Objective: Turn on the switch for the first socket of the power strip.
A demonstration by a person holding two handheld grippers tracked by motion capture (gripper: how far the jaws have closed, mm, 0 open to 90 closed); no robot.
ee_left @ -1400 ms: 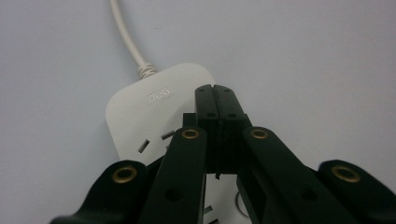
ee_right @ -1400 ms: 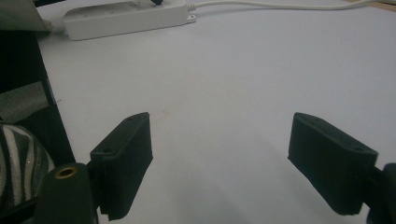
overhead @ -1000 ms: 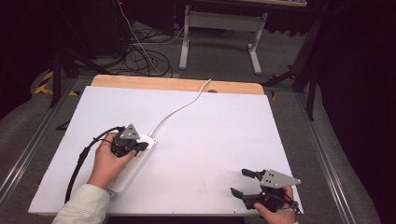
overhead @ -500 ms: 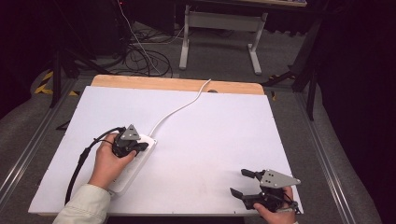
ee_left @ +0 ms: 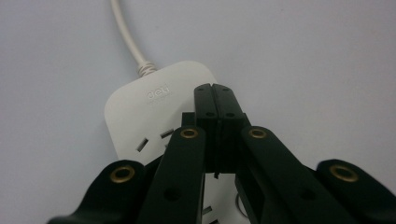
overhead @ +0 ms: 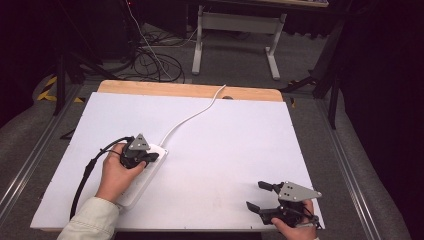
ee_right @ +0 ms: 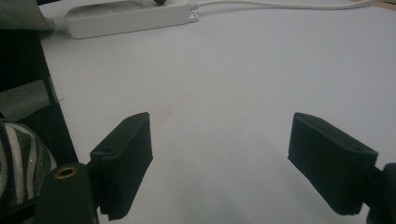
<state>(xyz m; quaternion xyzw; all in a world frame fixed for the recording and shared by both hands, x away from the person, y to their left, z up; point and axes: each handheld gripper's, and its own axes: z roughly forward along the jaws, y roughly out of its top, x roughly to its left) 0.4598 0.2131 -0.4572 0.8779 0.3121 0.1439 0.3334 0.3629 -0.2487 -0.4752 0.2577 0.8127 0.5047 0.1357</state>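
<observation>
high view: white power strip lies on the left half of the white desk, near its front edge, long axis running front-left to back-right. its white cord leaves the far end and runs back across the desk, over the wooden back edge. left gripper sits over the strip's far end, held by the left hand; black cable trails off to the left. left gripper view: fingers pressed flat together, nothing between them, tips above the strip's end face near the embossed logo; socket slots visible beside them. right gripper rests near the front right corner, well apart from the strip, fingers spread wide, holding nothing, over bare desk.
</observation>
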